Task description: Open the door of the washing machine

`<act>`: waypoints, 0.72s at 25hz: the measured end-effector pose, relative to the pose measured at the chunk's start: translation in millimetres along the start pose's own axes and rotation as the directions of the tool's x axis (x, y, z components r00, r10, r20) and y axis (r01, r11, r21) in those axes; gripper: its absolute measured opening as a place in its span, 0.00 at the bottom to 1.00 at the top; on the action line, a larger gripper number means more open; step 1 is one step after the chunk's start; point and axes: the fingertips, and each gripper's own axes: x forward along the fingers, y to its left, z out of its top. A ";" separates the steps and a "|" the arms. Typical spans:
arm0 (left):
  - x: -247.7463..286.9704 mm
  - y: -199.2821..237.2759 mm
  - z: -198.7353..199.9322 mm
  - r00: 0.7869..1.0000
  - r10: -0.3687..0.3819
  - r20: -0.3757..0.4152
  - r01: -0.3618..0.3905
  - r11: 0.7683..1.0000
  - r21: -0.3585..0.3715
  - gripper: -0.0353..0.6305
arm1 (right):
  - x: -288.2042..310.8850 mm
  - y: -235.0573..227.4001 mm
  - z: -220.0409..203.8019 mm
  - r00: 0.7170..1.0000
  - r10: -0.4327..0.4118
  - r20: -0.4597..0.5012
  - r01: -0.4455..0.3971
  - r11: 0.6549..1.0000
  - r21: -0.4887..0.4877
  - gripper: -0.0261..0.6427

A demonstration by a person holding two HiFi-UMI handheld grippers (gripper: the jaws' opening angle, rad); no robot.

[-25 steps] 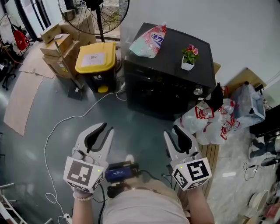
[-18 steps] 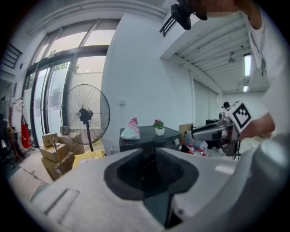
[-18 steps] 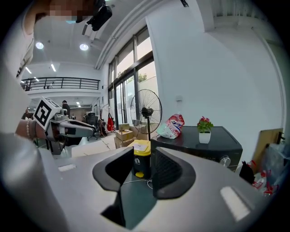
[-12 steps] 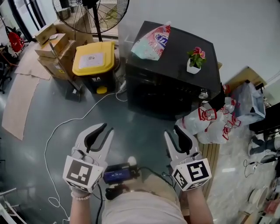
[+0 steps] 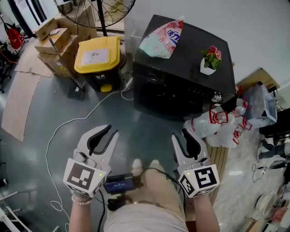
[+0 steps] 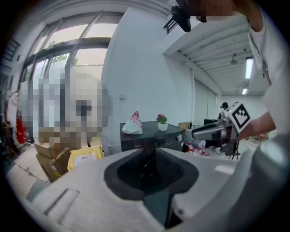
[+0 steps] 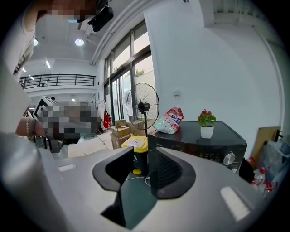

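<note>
**Washing machine shut, both claws empty and well short of it**

Washing machine: a black box standing on the floor with its back against the white wall, at the far side of the floor from the person. Its dark front faces the person and looks flush, the door closed. A silver knob sits at the front's upper right corner.

On the lid, a pink-and-white bag lies at the left rear corner, and a small plant in a white pot stands near the right edge.

The left gripper and the right gripper are held side by side over bare floor, both pointing toward the machine and well apart from it. Each has its jaws parted with only a gap between the dark pads; neither grips nor touches anything. In the right gripper view the gap frames the bin and the machine's left front corner.

A bin with a yellow lid stands just beside the machine's left side, with boxes farther left and a fan behind it. White bags are heaped on the floor at the machine's right front corner. A white cable trails across the floor from the bin toward the person.
</note>
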 end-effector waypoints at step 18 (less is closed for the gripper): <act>91.1 28.7 -56.0 0.993 -0.045 -0.106 0.045 0.999 0.003 0.21 | 72.7 -31.9 -45.2 0.995 0.044 -0.090 -0.045 0.999 -0.009 0.24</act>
